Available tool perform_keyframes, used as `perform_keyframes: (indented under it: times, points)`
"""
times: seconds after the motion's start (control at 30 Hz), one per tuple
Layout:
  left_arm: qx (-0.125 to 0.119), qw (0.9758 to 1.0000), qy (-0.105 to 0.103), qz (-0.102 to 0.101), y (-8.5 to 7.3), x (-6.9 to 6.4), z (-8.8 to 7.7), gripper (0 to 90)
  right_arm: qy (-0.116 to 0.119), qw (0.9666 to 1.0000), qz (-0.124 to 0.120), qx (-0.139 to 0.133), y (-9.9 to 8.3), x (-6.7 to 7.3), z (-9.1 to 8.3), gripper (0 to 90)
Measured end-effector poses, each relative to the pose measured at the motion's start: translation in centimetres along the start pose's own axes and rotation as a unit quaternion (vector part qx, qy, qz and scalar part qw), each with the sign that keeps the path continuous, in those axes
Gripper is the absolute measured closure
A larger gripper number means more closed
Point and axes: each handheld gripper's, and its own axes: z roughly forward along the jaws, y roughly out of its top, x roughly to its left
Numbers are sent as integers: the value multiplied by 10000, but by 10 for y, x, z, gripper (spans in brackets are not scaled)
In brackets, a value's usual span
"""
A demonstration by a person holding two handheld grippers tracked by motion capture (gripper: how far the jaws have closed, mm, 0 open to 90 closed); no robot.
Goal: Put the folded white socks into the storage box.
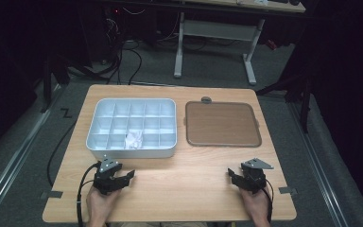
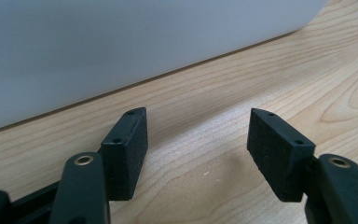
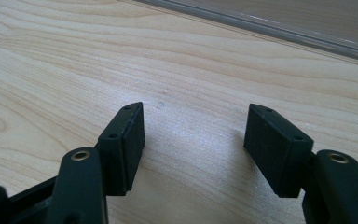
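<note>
Both grippers are seen resting low in the high view, each held in a hand at the table's (image 1: 170,184) near edge. The left gripper (image 1: 115,176) is held with its jaws spread wide and nothing between them — bare wood is seen between the pads (image 2: 126,149) in the left gripper view. The right gripper (image 1: 246,177) is likewise wide apart and empty. The compartment tray (image 1: 97,137) lies at centre left of the frame, directly above the left gripper and just beside it; its long axis runs left to right. A crumpled white piece (image 1: 133,138) sits in a front-row compartment, up and right of the left gripper — judged the nearer tool. The brown lid (image 1: 222,124) lies above the right gripper, well apart.
</note>
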Motion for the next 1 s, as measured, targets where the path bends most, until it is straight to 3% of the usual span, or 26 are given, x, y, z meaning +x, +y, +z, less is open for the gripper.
perform_keyframes:
  times: [0.3, 0.53, 1.0]
  points:
    - [7, 9998, 53, 181, -3, -3, 3, 360, -3, 10000, -16, -3, 0, 0, 0, 382]
    - [22, 9989, 115, 455, -7, -7, 5, 330, -1, 10000, -8, 3, 0, 0, 0, 378]
    - [36, 9983, 140, 565, -9, -9, 6, 312, 2, 10000, -7, 3, 0, 0, 0, 376]
